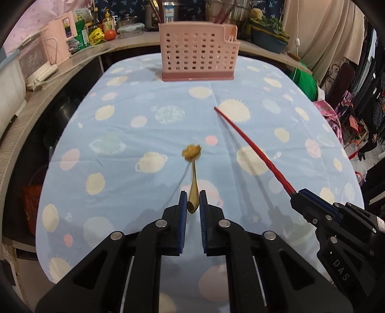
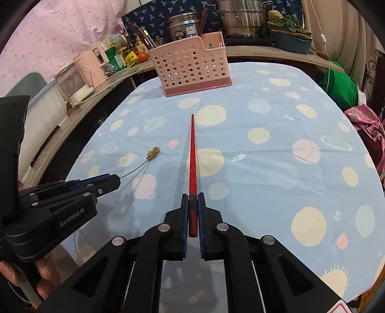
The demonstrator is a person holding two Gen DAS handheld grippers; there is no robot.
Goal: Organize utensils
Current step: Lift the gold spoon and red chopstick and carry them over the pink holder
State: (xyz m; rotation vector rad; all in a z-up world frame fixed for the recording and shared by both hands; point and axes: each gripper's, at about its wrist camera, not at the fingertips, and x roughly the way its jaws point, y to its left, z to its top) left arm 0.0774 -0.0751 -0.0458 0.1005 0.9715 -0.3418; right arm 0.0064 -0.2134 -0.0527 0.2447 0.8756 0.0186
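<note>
Standing beyond held spoon [image 1: 193, 190] and chopstick [image 2: 192, 173]: pink caddy [image 1: 198, 51].

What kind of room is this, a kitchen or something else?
Most likely a home kitchen: steel pots and sauce bottles line the counter behind a cloth-covered table that holds a pink utensil basket.

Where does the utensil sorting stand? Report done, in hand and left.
Done: red sticks already stand in the pink caddy. In hand: the left gripper is shut on a gold spoon; the right gripper is shut on red chopsticks. Left: both must go into the caddy; nothing else lies on the tablecloth.
</note>
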